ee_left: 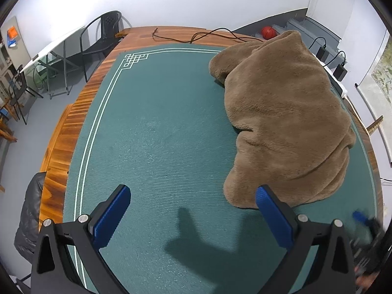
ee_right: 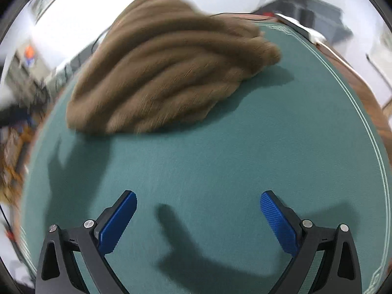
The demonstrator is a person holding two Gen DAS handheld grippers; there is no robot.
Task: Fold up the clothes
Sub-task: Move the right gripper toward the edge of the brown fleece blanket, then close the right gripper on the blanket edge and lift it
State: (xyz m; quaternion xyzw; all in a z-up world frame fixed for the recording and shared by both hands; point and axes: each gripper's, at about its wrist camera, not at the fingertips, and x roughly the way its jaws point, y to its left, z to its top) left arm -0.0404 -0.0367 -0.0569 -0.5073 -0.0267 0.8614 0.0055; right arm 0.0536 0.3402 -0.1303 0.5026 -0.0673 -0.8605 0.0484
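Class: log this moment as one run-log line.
left gripper: open, empty | right gripper: open, empty | brown fleece garment: bunched, unfolded, on green mat | stage: pre-grasp

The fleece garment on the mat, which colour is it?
Plain light brown fleece garment; sharpest in the left wrist view.

Your left gripper [ee_left: 193,193]: black angular frame, two silver screws per side, fingers [ee_left: 111,216] faced with ribbed blue pads. Your right gripper [ee_right: 198,199]: same black frame, same screw pairs, blue pads, the one at 3 o'clock finely knurled.
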